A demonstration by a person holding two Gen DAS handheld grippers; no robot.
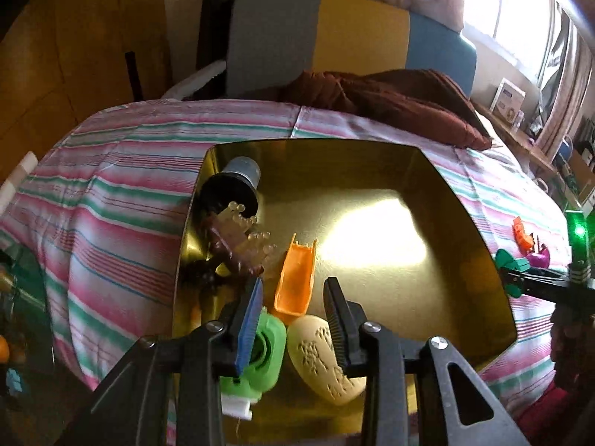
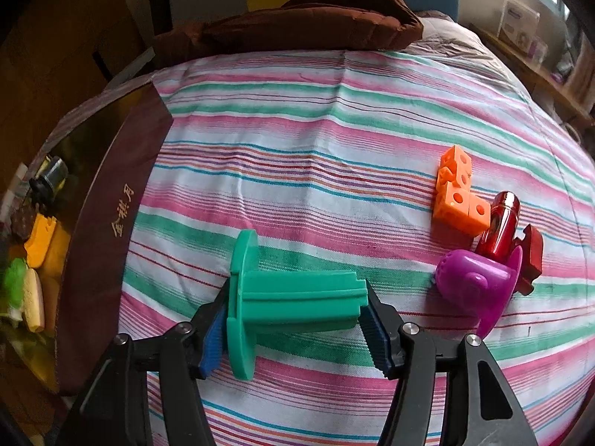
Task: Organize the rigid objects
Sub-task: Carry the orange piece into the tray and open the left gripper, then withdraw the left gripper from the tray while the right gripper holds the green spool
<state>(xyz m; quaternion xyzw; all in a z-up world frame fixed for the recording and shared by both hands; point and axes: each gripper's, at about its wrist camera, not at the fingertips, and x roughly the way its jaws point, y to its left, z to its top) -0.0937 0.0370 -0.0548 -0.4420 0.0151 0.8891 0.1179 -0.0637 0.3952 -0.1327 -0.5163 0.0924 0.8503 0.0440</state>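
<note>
My left gripper (image 1: 293,286) hangs open over the gold-lined box (image 1: 465,200), with nothing pinched. Below it in the box lie an orange scoop (image 1: 295,278), a green rounded piece (image 1: 267,353), a cream oval (image 1: 319,356), a brown and clear clip (image 1: 241,241) and a black-grey cylinder (image 1: 238,182). My right gripper (image 2: 297,297) is shut on a green flanged spool (image 2: 297,293), held sideways just above the striped bedcover (image 2: 297,148). To its right on the cover lie orange linked cubes (image 2: 459,197), a red metallic cylinder (image 2: 502,223), a purple piece (image 2: 468,282) and a dark red puzzle piece (image 2: 533,256).
The box's maroon outer wall (image 2: 108,245) stands left of the right gripper. A brown cushion (image 1: 390,100) lies at the far end of the bed. A shelf with boxes (image 1: 509,100) runs along the window side. The bed edge drops off at the left.
</note>
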